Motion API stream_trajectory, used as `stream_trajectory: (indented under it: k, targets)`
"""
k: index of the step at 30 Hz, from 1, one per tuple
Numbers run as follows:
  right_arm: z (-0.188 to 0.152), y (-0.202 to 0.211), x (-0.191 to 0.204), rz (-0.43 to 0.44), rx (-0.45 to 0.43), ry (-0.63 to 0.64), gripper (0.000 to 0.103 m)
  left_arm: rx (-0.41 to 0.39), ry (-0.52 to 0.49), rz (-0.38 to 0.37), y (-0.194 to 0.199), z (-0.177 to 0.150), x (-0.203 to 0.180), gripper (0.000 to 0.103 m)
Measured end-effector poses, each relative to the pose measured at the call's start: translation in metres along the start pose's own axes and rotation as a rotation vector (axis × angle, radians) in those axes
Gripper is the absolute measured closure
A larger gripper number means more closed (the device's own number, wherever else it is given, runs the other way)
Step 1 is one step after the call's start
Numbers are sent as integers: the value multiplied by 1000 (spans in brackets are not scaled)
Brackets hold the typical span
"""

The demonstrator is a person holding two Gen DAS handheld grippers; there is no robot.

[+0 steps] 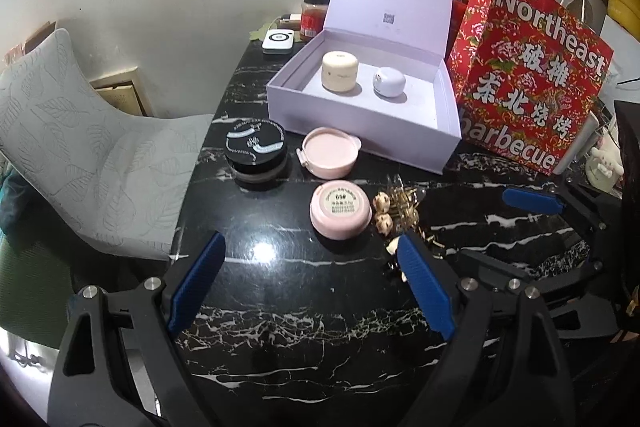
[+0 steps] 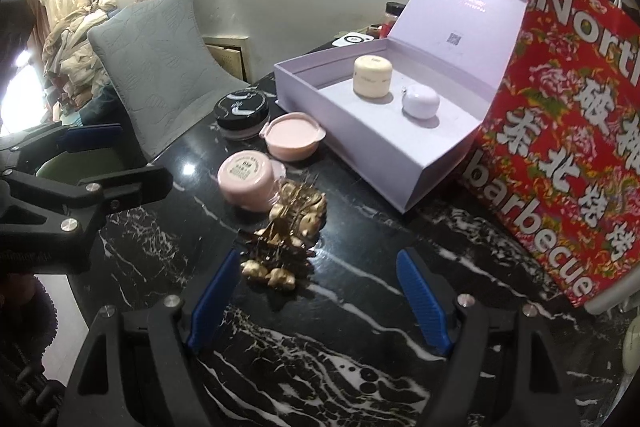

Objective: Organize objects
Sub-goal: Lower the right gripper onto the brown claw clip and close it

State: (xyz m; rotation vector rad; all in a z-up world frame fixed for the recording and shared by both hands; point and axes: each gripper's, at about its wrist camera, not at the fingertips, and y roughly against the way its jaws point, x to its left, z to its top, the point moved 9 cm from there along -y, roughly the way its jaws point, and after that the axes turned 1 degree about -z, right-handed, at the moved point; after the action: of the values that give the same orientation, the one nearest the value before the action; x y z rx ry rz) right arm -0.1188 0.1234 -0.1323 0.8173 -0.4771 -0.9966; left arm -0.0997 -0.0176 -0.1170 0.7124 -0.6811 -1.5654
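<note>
A: Both sets of fingers spread, empty: left gripper, right gripper.

B: Pink jar at twelve o'clock on the bench?

A: Light, rigid, probably slick; pinch its sides. Gold hairpins would tangle.

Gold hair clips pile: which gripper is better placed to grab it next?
Right, probably. The right gripper is open with the gold hair clips just ahead between its fingertips; the left gripper faces bare table, clips beside its right finger.

Bare marble ahead; pink jar, gold clips, box beyond.
</note>
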Motion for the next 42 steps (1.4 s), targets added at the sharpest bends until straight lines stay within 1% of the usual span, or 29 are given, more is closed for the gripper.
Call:
stream_trajectory:
  k: [5, 9, 12, 16, 20, 25, 32, 34, 36, 37, 39, 42]
  targets:
    - [-8, -10, 9, 15, 11, 1, 21, -3, -5, -43, -5, -13, -3, 15]
    - [-13, -18, 18, 28, 12, 2, 21, -2, -19, -50, -10, -22, -4, 15]
    - [-15, -24, 23, 37, 10, -12, 21, 1, -13, -68, -14, -27, -2, 15]
    - [-17, -32, 27, 28, 2, -3, 21, 9, -4, -78, -21, -32, 1, 15]
    - [-15, -41, 27, 46, 10, -35, 21, 29, 16, -97, -32, -38, 3, 15]
    - [-14, -53, 25, 55, 21, -68, 21, 33, 45, -114, -38, -39, 9, 15]
    - [-7, -59, 18, 68, 0, -105, 21, 26, 61, -122, -42, -33, 15, 16]
    - [-6, -59, 17, 83, -6, -116, 27, 26, 63, -124, -43, -32, 15, 16]
    - [-5, -59, 17, 121, -8, -125, 34, 27, 60, -132, -44, -30, 12, 15]
    - [-6, -58, 17, 126, -7, -126, 36, 26, 56, -138, -44, -29, 10, 16]
    - [-7, -58, 16, 122, -6, -120, 45, 23, 45, -145, -45, -27, 5, 16]
    - [-9, -55, 12, 122, -7, -114, 47, 17, 21, -153, -45, -23, -4, 16]
